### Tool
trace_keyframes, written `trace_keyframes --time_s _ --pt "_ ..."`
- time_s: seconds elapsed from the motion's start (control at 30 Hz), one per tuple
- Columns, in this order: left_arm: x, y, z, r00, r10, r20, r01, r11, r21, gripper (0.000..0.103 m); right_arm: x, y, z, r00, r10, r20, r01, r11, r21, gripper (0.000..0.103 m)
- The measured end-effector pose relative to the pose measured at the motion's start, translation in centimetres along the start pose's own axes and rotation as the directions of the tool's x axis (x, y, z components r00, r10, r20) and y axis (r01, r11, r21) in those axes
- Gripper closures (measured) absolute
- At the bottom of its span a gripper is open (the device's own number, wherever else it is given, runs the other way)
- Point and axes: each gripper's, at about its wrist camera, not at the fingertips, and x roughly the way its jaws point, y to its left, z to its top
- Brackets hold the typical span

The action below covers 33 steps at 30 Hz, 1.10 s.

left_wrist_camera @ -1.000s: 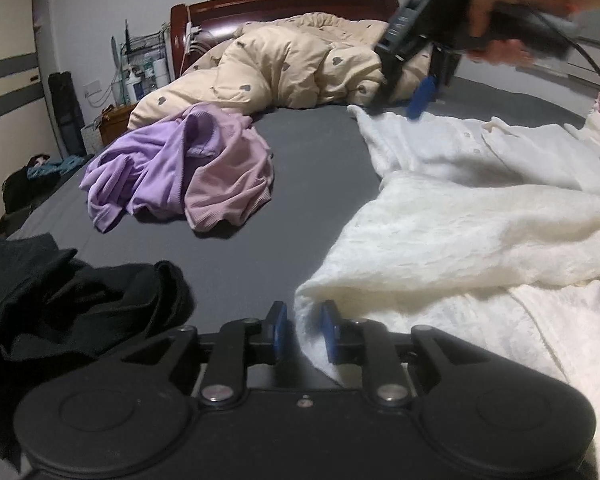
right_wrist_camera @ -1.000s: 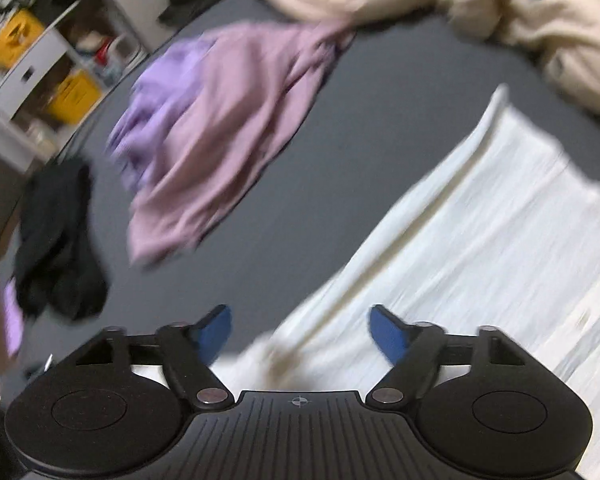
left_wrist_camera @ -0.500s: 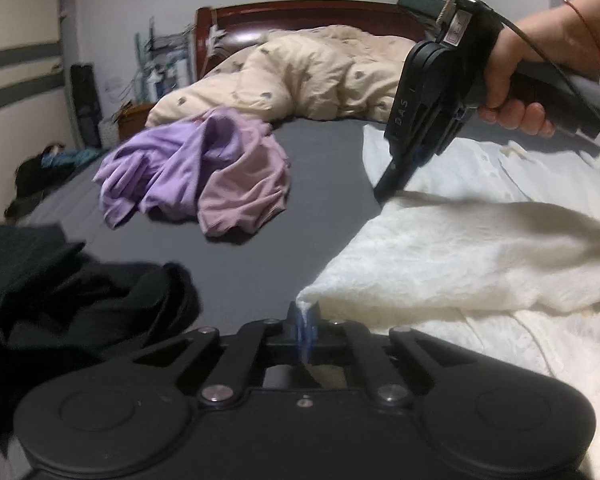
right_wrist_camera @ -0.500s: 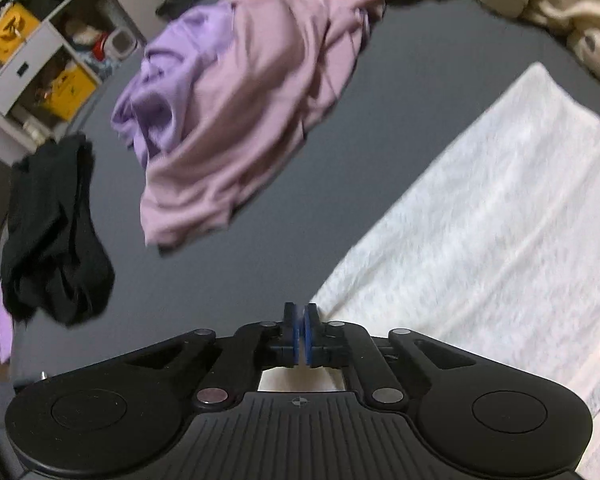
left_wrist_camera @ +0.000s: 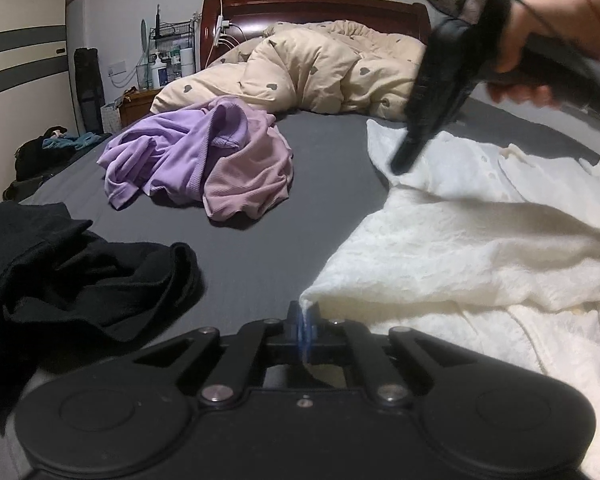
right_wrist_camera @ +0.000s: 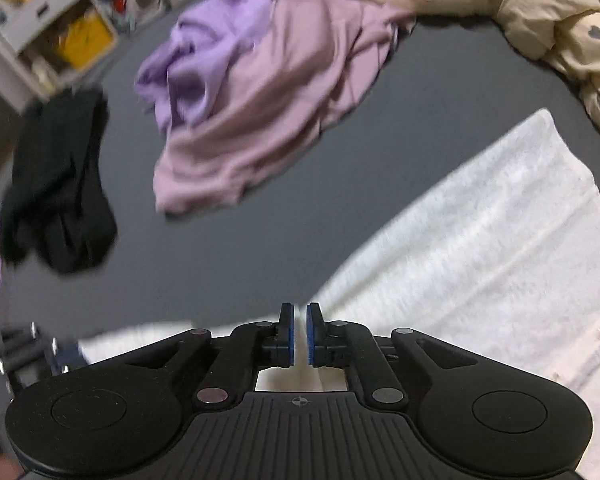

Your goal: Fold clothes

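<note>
A white fuzzy garment (left_wrist_camera: pixel 480 248) lies spread on the dark grey bed at the right; it also shows in the right wrist view (right_wrist_camera: pixel 480 248). My left gripper (left_wrist_camera: pixel 305 330) is shut on its near left corner. My right gripper (right_wrist_camera: pixel 299 334) is shut on the garment's left edge farther back, with white cloth between the blue pads. In the left wrist view the right gripper (left_wrist_camera: pixel 404 162) points down onto the garment, lifting the edge slightly.
A purple and pink clothes pile (left_wrist_camera: pixel 204 160) lies mid-bed, also in the right wrist view (right_wrist_camera: pixel 260 92). A black garment (left_wrist_camera: pixel 80 276) lies near left. A beige heart-print duvet (left_wrist_camera: pixel 320 68) is bunched at the headboard. Shelves (right_wrist_camera: pixel 48 28) stand beside the bed.
Both grippers closed on the white garment's edge. The right gripper came down from above the bed onto the cloth and has begun lifting it.
</note>
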Motion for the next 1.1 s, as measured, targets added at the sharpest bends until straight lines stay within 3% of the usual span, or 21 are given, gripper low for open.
trace_keyframes --time_s 0.43,0.63,0.7,0.73,0.77,0.93,1.1 --pt "-1.0 -1.7 -0.7 0.996 0.026 0.081 -0.038 0.988 0.15 0.096 1.3 -0.6 -1.1 1.0 0.016 -0.012 -0.015 0.995 0.099 0.095" --pt "-0.3 -2.9 -0.7 0.996 0.043 0.072 -0.059 0.969 0.24 0.074 0.3 -1.2 -1.2 1.0 0.022 -0.001 -0.022 0.991 0.134 0.091" --pt "-0.3 -3.1 -0.6 0.995 0.047 0.082 -0.067 0.965 0.255 0.07 0.1 -1.6 -1.3 1.0 0.014 -0.008 -0.012 0.987 0.158 0.07" --pt "-0.3 -3.1 -0.6 0.995 0.049 0.09 -0.071 0.963 0.259 0.069 0.1 -1.8 -1.4 1.0 0.007 -0.022 -0.003 0.986 0.17 0.046" --pt "-0.2 -3.1 -0.5 0.994 0.052 0.098 -0.076 0.962 0.262 0.068 0.2 -2.0 -1.6 0.999 0.002 -0.038 0.005 0.985 0.174 0.03" --pt "0.5 -3.4 -0.3 0.994 0.058 0.096 -0.084 0.951 0.297 0.063 1.3 -1.9 -2.1 0.999 -0.009 -0.053 0.018 0.988 0.154 0.028" --pt "1.0 -4.0 -0.3 0.993 0.064 0.104 -0.095 0.937 0.336 0.064 0.8 -1.9 -1.9 0.999 0.038 0.037 -0.044 0.985 0.167 0.028"
